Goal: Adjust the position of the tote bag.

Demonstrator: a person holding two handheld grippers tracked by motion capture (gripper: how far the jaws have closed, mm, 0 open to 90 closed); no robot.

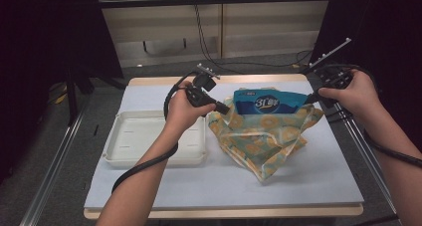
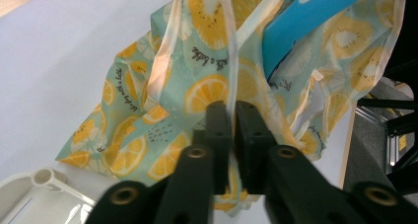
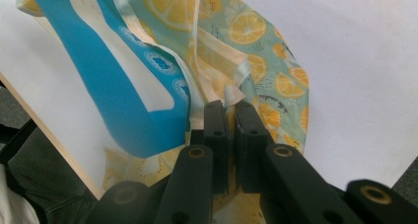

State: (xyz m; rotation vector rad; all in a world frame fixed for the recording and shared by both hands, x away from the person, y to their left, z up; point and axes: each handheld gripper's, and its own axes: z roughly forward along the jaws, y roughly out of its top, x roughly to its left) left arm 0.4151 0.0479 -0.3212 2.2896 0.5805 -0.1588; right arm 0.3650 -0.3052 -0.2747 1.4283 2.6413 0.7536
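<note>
A thin bag (image 1: 263,139) printed with lemon slices lies on the white table, held up at both upper corners. A blue packet (image 1: 267,102) stands in its mouth. My left gripper (image 1: 224,108) is shut on the bag's left rim; in the left gripper view its jaws (image 2: 232,105) pinch a pale strap of the bag (image 2: 207,91), with the packet (image 2: 305,21) beyond. My right gripper (image 1: 312,97) is shut on the right rim; the right gripper view has its jaws (image 3: 230,105) clamped on the bag's fabric (image 3: 276,81) beside the packet (image 3: 108,86).
A shallow white tray (image 1: 119,136) sits on the table's left side, under my left forearm. The white tabletop (image 1: 308,181) runs to a wooden front edge. Black cables trail from both grippers. Dark frames and curtains stand at both sides.
</note>
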